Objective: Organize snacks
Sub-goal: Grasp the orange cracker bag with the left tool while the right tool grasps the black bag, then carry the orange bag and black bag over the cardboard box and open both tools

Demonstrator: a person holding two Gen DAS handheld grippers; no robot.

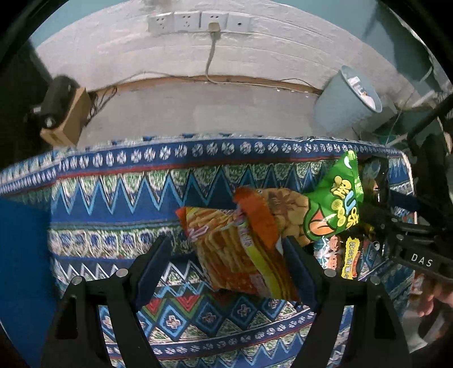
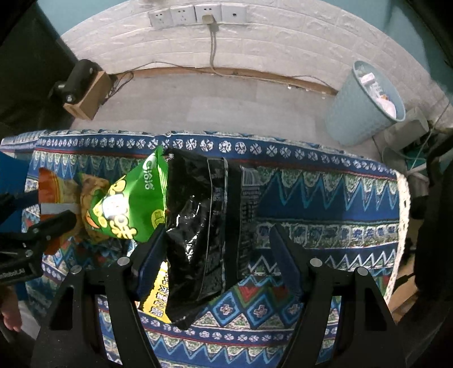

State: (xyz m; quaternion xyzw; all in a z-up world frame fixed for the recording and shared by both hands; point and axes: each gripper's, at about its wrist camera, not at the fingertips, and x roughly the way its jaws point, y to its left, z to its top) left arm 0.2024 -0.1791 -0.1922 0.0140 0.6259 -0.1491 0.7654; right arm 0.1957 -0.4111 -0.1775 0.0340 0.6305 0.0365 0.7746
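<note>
Left gripper [image 1: 226, 252] jaws wide apart around orange snack bag [image 1: 240, 254], no clamp evident. Right gripper [image 2: 218, 246] jaws wide apart around black bag [image 2: 198, 226]. Green bag [image 2: 130, 203] lies just left of black bag on patterned surface [image 2: 325, 198].

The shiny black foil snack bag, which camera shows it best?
The right wrist view: the shiny black foil snack bag fills the centre, lying between the open right tongs. The left wrist view does not show it recognisably.

A patterned blue tablecloth [image 2: 325, 203] covers the table. Behind it, a pale blue bin [image 2: 365, 104] stands on the grey floor [image 2: 226, 102]. 4 wall sockets [image 2: 198, 14] sit above; a cardboard box [image 2: 87, 99] lies left.
</note>
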